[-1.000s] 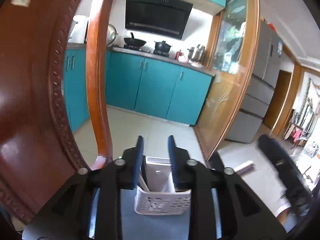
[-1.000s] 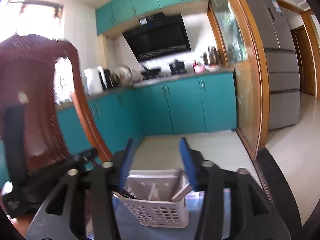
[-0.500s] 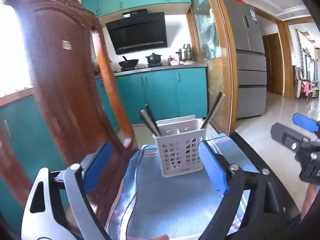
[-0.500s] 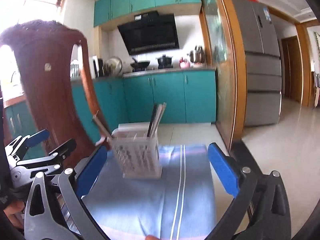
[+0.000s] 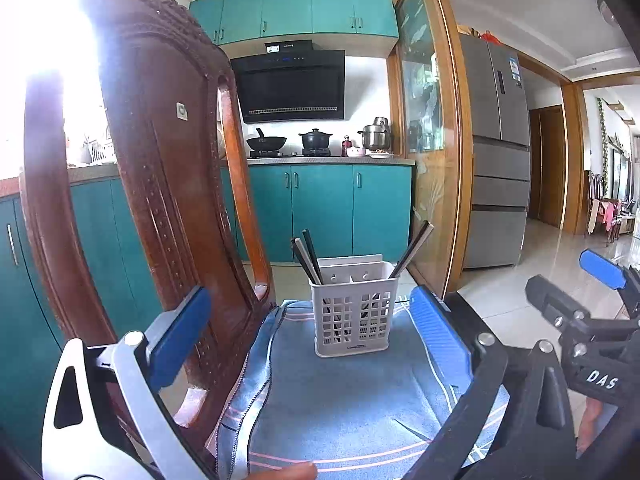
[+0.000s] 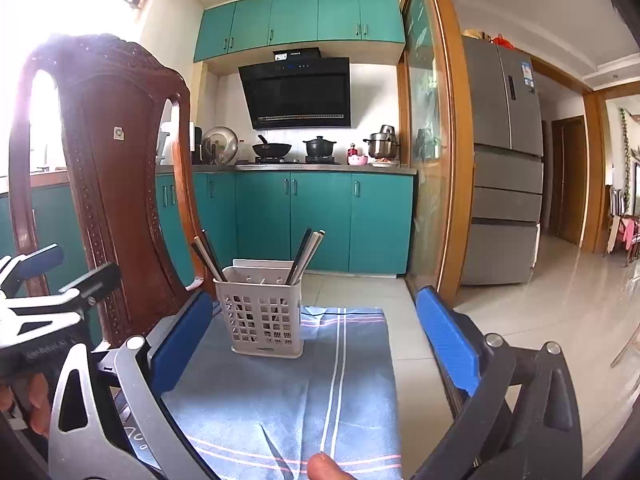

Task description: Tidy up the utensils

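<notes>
Okay, left gripper [image 5: 310, 328] jaws opening, wide apart, nothing between the blue pads, nothing held. Right gripper [image 6: 316, 334] spread wide too, released, empty. In the left wrist view the right gripper shows at 3 o'clock; in the right wrist view the left gripper sits at 9 o'clock.

White utensil basket [image 5: 352, 314] stands upright on the blue cloth [image 5: 340, 404], at 12 o'clock ahead of both grippers, apart from the pads. Dark chopsticks [image 5: 307, 256] lean to 11 o'clock in its left side, another pair [image 5: 412, 248] leans to 1 o'clock on the right.

Wooden chair back [image 5: 160, 168] at 10 o'clock, just beside the cloth. Teal cabinets [image 5: 320, 208] and range hood [image 5: 292, 84] at 12, fridge [image 5: 496, 152] at 2.
</notes>
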Demonstrator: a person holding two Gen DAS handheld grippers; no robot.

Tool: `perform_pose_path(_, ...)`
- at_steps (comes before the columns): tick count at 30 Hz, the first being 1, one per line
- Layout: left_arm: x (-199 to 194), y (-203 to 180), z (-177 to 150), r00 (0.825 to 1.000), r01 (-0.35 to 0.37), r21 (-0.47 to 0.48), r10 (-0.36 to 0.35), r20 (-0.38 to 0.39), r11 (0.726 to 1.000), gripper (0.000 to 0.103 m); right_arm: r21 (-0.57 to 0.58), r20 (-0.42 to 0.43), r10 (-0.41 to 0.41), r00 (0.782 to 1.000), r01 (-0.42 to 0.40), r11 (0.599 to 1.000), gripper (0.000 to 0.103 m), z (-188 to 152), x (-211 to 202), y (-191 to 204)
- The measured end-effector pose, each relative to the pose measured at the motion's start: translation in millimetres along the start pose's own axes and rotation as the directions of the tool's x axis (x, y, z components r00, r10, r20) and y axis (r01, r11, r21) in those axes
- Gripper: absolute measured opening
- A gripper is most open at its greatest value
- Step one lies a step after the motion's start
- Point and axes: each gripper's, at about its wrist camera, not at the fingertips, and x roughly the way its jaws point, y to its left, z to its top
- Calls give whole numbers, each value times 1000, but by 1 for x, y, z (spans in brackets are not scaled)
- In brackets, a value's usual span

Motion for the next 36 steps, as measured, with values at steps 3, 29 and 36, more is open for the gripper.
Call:
perform_pose_path(3, 1, 2, -1, 1000, -3, 0, 3, -2, 1000, 99, -17, -15, -3, 1000, 3, 1000, 100, -2, 2, 5)
perform_pose_path(29, 4, 5, -2, 1000, 4, 1, -4, -25, 1000, 99, -25, -29, -2, 1000, 1, 1000, 100, -4, 7, 5)
perform_pose_path(36, 4, 8, -1, 1000, 4, -9, -5, -30, 1000, 99, -23, -32, 0, 999, -1, 1000, 100, -6, 6, 5)
